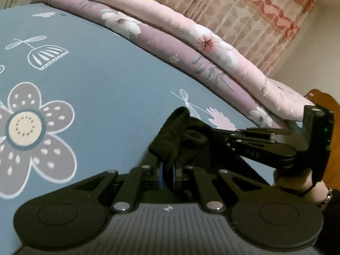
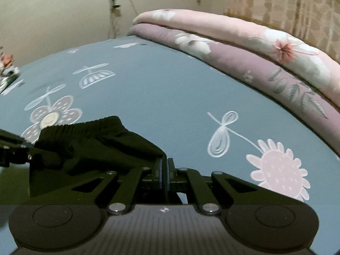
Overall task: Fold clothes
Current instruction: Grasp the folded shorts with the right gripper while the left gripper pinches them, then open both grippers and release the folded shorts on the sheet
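Observation:
A black garment [image 1: 176, 136] with an elastic waistband hangs bunched just above the blue flowered bed sheet [image 1: 95, 80]. My left gripper [image 1: 167, 175] is shut on a fold of it, the cloth pinched between the blue pads. From the right, my right gripper [image 1: 216, 133] reaches in and grips the same garment; a hand with a bracelet [image 1: 297, 180] holds it. In the right wrist view the black garment [image 2: 95, 140] spreads to the left, its corner clamped in my right gripper [image 2: 164, 170]. The left gripper's fingers [image 2: 17, 148] enter at the left edge, buried in the cloth.
Folded pink and purple flowered quilts [image 1: 191, 48] [image 2: 255, 48] are stacked along the far side of the bed. Behind them hangs a patterned curtain [image 1: 244, 10]. Brown wooden furniture [image 1: 331, 110] shows at the right edge. Cables hang on the wall [image 2: 114, 10].

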Motion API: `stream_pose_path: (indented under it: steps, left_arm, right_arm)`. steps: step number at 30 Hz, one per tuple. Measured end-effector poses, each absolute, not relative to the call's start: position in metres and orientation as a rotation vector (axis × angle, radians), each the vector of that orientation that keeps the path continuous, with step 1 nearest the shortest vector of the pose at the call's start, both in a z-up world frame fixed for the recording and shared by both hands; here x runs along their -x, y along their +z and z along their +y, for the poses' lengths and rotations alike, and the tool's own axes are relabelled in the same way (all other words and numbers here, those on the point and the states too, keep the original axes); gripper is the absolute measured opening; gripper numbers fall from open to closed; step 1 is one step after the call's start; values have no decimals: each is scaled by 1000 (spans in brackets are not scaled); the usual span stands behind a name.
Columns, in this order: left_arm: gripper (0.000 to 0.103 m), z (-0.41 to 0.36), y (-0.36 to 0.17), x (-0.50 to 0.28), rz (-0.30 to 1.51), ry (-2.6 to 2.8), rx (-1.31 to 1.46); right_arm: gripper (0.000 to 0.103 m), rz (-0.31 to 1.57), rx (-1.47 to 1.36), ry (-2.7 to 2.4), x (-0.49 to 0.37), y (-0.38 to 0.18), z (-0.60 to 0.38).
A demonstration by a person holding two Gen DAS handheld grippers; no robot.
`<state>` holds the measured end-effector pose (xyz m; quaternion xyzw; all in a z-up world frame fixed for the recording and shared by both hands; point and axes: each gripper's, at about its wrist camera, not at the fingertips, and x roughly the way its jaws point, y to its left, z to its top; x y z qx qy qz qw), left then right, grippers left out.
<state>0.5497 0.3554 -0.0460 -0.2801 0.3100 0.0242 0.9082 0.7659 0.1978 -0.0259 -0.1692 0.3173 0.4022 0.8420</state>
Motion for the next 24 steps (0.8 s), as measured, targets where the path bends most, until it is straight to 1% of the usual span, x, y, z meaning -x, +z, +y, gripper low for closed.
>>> stream_pose_path:
  steps: [1, 2, 3, 4, 5, 6, 8, 10, 13, 15, 16, 17, 20, 24]
  left_arm:
    - [12, 356, -49, -555, 660, 58, 573]
    - [13, 357, -53, -556, 675, 69, 574]
    - [16, 358, -57, -557, 689, 81, 576]
    - [21, 358, -60, -557, 702, 93, 579]
    - [27, 359, -62, -555, 714, 113, 575]
    - [28, 359, -62, -551, 709, 121, 567]
    - [29, 359, -57, -541, 689, 138, 539]
    - [32, 358, -48, -531, 661, 162, 493]
    - [36, 353, -29, -521, 594, 193, 414]
    - [37, 348, -19, -522, 561, 181, 397]
    - [41, 344, -17, -523, 553, 150, 400]
    - [43, 338, -17, -527, 562, 95, 407]
    - [44, 316, -28, -541, 623, -19, 382]
    - [44, 293, -44, -554, 691, -49, 319]
  right_arm:
    - [5, 676, 357, 838, -769, -28, 199]
    - [9, 687, 357, 828, -772, -32, 200]
    - [19, 695, 352, 817, -775, -35, 200]
    - [25, 693, 347, 805, -775, -38, 200]
    - [35, 686, 342, 802, -773, -38, 199]
    - [42, 678, 336, 802, -772, -36, 196]
    - [47, 667, 329, 799, -768, -31, 189]
    - [48, 666, 329, 789, -762, -21, 176]
    - [53, 683, 309, 781, -752, -6, 149]
    - [54, 710, 268, 781, -742, -1, 124]
    - [54, 724, 240, 787, -736, 0, 111]
    - [56, 747, 210, 800, -730, -1, 100]
    - [61, 822, 147, 838, -715, -14, 79]
    - [61, 838, 207, 758, -715, -42, 78]
